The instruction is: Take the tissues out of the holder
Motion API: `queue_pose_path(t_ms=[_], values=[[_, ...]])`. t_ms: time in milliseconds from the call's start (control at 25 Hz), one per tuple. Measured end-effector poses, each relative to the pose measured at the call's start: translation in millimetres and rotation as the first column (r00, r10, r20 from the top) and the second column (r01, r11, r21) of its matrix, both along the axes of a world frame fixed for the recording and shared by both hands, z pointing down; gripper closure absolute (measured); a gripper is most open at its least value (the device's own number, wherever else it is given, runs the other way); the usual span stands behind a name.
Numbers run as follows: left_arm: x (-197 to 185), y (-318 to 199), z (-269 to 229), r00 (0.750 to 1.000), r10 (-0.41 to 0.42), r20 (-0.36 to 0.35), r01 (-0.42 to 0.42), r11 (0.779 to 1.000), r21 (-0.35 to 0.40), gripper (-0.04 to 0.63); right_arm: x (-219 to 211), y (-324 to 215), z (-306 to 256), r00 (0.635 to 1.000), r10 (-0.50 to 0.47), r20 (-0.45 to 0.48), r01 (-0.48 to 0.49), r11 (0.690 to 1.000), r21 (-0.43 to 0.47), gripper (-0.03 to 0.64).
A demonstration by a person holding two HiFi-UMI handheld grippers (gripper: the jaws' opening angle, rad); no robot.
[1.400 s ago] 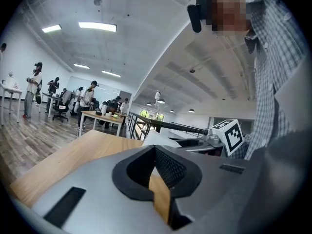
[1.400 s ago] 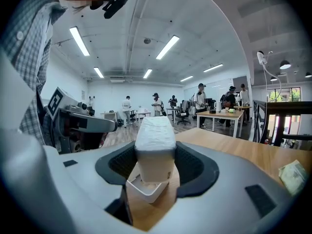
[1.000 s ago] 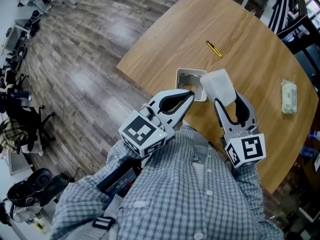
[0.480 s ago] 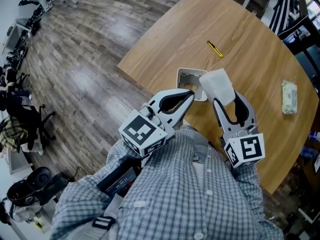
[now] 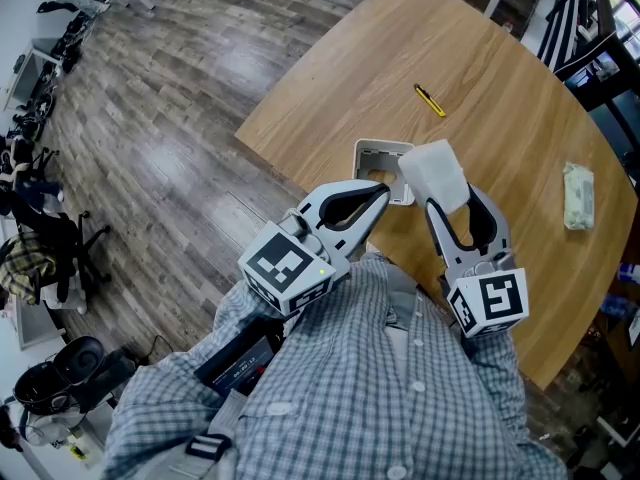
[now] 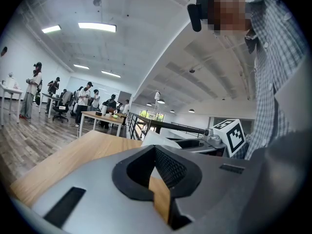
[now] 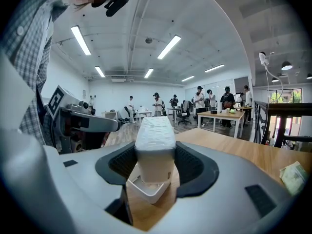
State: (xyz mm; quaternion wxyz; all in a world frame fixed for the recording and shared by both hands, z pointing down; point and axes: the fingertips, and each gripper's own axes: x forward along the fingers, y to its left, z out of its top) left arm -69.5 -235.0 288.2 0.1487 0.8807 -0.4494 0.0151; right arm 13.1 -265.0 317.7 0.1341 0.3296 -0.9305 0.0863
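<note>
Nothing has shifted since a sec ago: both your hands sit where they were, pack at the same height. Your right hand-held gripper (image 5: pixel 452 200) (image 7: pixel 155 165) is clamped on the white tissue pack (image 5: pixel 435 173) (image 7: pixel 155 135), jaws wide, pads pressing on its two long sides, pack upright w/ its top poking out past the tips. Straight below that grip sits the white holder (image 5: pixel 378 156) (image 7: pixel 146 191) on the bench (image 5: pixel 330 78). The pack's lower end hangs over the holder's opening; can't tell if it's fully clear of the rim. Your left hand-held gripper (image 5: pixel 374 194) (image 6: pixel 157 182) is just left of the right one, jaws together on nothing, tips over the holder's near edge; can't tell if they touch it. Ahead of the right gripper, well past the holder, lies a yellow pen (image 5: pixel 429 99). Off to its right there's a crumpled packet (image 5: pixel 578 194) (image 7: pixel 294 177) on the bench
</note>
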Motion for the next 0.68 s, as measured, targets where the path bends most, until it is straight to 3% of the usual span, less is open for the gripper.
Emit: queue_pose_path(t_ms=[680], values=[[-7.3, 1.0, 1.4, 1.000, -0.012, -0.012, 0.012, 1.000, -0.005, 0.588, -9.5, 1.9, 2.6, 1.000, -0.029, -0.009, 0.029, 1.000, -0.002, 0.370]])
